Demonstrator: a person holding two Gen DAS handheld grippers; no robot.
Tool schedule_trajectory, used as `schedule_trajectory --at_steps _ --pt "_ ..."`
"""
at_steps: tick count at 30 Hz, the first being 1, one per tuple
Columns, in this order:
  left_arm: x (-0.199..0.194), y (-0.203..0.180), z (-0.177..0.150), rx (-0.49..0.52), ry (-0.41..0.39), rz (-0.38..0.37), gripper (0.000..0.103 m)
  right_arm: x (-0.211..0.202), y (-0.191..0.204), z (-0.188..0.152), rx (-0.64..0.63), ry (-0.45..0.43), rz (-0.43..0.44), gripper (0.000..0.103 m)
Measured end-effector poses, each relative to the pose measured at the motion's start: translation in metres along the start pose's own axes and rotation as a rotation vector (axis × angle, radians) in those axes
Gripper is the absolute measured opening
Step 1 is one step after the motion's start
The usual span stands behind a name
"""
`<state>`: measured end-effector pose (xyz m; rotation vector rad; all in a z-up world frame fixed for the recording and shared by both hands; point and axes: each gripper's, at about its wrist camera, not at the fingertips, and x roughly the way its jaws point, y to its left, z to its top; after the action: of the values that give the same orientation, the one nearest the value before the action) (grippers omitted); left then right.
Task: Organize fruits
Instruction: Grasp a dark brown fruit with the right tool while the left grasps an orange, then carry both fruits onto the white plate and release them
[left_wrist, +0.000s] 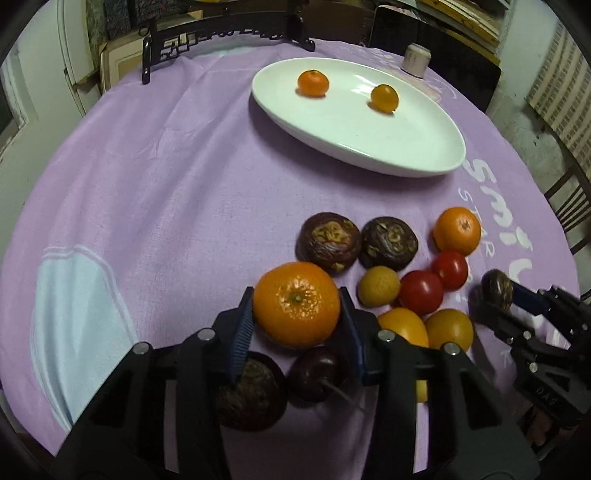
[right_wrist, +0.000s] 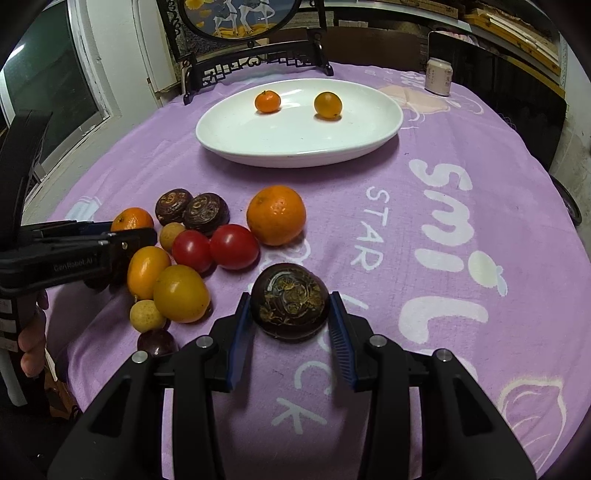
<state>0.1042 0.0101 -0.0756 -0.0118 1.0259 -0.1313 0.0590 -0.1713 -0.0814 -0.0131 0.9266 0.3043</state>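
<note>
My left gripper (left_wrist: 296, 314) is shut on a large orange (left_wrist: 296, 304), held over the fruit pile. My right gripper (right_wrist: 290, 317) is shut on a dark brown wrinkled fruit (right_wrist: 290, 304), just above the cloth; it also shows in the left wrist view (left_wrist: 497, 290). A white oval plate (left_wrist: 369, 144) at the back holds a small mandarin (left_wrist: 313, 83) and a yellow-orange fruit (left_wrist: 384, 98). On the cloth lie two dark brown fruits (left_wrist: 327, 242), two red tomatoes (left_wrist: 421, 291), another orange (right_wrist: 276, 215), yellow fruits (right_wrist: 181, 293) and a dark plum (left_wrist: 314, 373).
A purple cloth (right_wrist: 424, 229) with white lettering covers the round table. A black ornamental stand (right_wrist: 255, 62) with a round picture and a small can (right_wrist: 438, 76) stand at the far edge. Chairs and shelves ring the table.
</note>
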Motion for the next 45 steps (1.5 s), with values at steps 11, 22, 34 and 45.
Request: schedule_trajectory --at_steps 11,22,34,45 --pt "-0.042 0.003 -0.005 -0.016 -0.061 -0.081 0.044 -0.012 0.001 0.005 0.008 -0.038 0.007 0.042" --pt "-0.049 0.004 0.023 0.017 -0.092 -0.092 0.044 -0.016 0.001 0.024 0.000 -0.048 0.019 0.042" --pt "0.016 -0.011 0.175 0.004 -0.070 -0.055 0.045 0.034 -0.034 0.170 -0.001 -0.087 -0.072 0.042" --pt "0.073 -0.022 0.213 -0.013 -0.021 -0.108 0.045 0.093 -0.066 0.187 0.049 -0.009 -0.102 0.042"
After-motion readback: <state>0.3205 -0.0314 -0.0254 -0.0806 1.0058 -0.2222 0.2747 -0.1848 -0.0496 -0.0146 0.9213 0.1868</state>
